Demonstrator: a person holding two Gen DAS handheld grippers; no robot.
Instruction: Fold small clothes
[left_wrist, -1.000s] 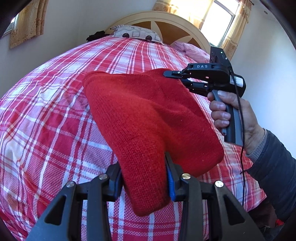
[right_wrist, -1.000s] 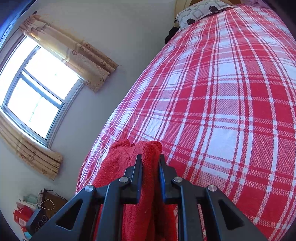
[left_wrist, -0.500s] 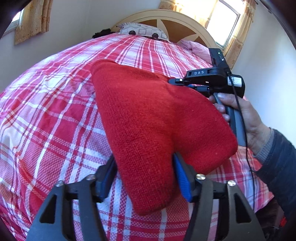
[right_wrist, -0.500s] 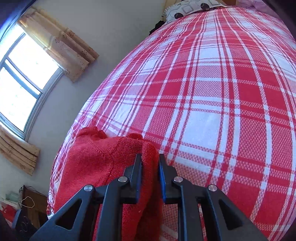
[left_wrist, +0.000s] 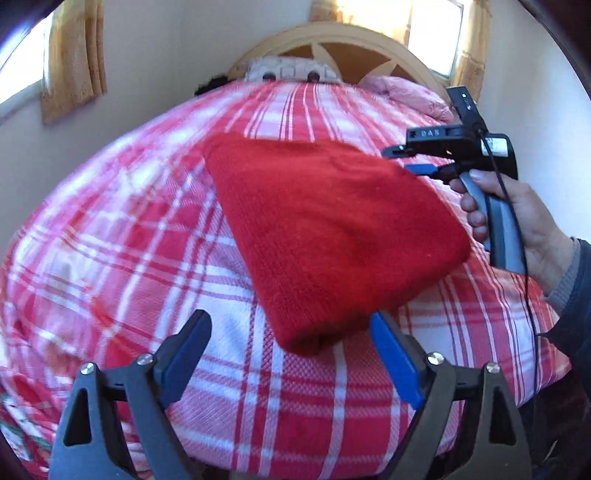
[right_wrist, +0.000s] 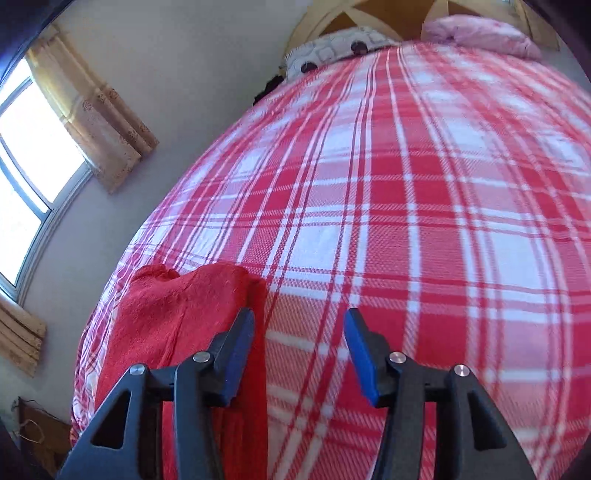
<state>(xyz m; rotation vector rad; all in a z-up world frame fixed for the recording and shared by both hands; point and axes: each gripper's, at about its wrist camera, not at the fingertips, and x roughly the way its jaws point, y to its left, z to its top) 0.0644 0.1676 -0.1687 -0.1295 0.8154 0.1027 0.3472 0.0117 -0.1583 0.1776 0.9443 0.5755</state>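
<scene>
Red knit garment lying folded on the plaid bedspread, both claws letting go.

The left gripper is standing spread wide, its jaws having just been opening, the garment's near tip lying between the pads untouched. The right gripper, seen too at the garment's far right edge in a hand, is parting as well, only bedspread in its gap. The garment is slipping behind its left finger, lower part hidden. Motion is blurring the pillows and headboard.
</scene>
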